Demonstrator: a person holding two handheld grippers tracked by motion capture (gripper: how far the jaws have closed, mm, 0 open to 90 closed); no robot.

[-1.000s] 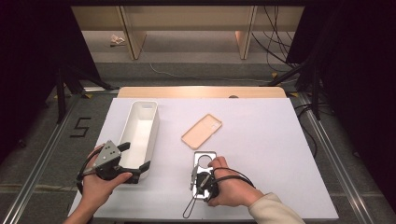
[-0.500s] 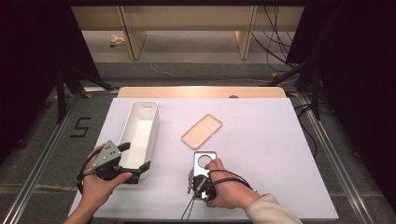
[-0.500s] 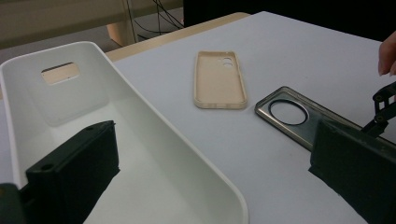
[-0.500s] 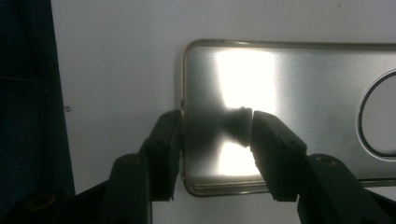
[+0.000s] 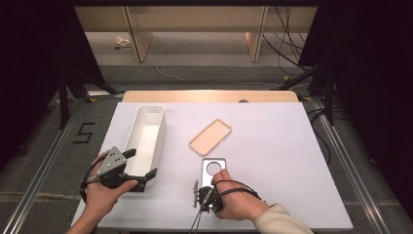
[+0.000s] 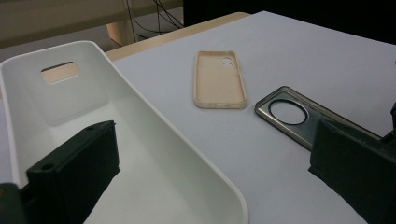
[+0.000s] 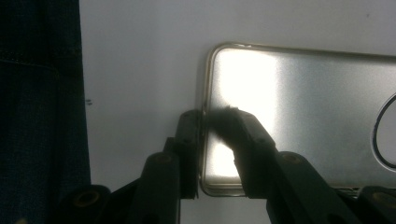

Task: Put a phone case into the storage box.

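While the grey phone case [image 7: 299, 116] lies flat on the white table [image 5: 277, 146], the right gripper [image 7: 217, 116] stands at its near short edge.
Its jaws have just been closing and now straddle that rim, one outside it, one on the inner face; whether the pads press firmly on it cannot be told. Just beyond the grey case, farther from the right gripper, lies a beige phone case [image 5: 210, 137], apart from it. The left gripper [image 5: 141, 163] has its jaws spread wide across the near end wall of a white bin [image 5: 146, 134], one jaw inside, one outside.
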